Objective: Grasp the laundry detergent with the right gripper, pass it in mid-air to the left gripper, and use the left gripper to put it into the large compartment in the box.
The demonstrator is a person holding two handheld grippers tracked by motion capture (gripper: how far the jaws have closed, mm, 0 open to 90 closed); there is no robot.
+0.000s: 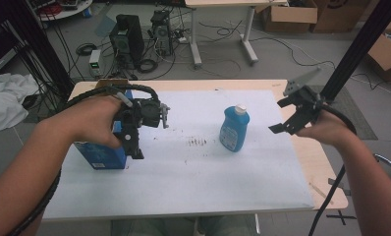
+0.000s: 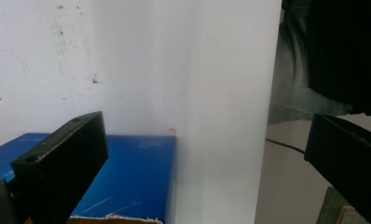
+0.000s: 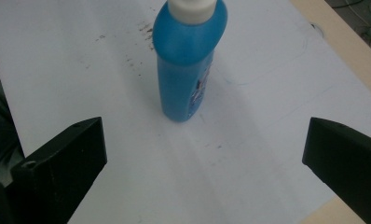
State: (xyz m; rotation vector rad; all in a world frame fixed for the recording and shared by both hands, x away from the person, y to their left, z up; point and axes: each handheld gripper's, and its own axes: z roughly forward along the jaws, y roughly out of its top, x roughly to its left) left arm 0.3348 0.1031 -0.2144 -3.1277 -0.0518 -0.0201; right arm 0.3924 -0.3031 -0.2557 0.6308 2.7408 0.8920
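Note:
A blue bottle (image 1: 234,129) with a white cap stands upright right of centre on the white sheet (image 1: 183,172). My right gripper (image 1: 282,115) hovers to its right, open and apart from it. In the right gripper view the bottle (image 3: 188,60) stands ahead of the widely parted jaws of the right gripper (image 3: 204,158), with nothing between them. A blue box (image 1: 102,155) stands at the sheet's left edge. My left gripper (image 1: 152,135) is held just above and beside it, open. The left gripper view has the box top (image 2: 127,177) at lower left under my empty left gripper (image 2: 207,154).
Dark smudges (image 1: 198,142) mark the sheet near the bottle. Bare wooden table (image 1: 326,182) borders the sheet at right. A black post (image 1: 355,49) rises by the far right corner. Computers (image 1: 127,39), cables, another table (image 1: 223,29) and cardboard boxes (image 1: 289,17) lie beyond.

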